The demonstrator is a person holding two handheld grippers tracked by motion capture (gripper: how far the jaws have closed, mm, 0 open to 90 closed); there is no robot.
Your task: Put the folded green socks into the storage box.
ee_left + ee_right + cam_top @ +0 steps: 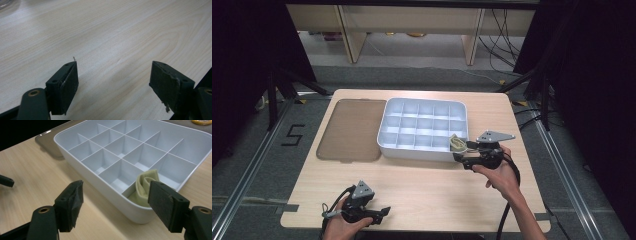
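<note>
Rolled olive-green cloth (146, 185): lodged in near right corner compartment of white divided tray (422, 150), tabletop centre. Right gripper (468, 151): at tray's near right corner, jaws spread, clasping nothing, cloth untouched. Left gripper (382, 212): near tabletop's front left edge, jaws spread over bare wood. Brown lid (349, 130): flat, touching tray's left side.
</note>
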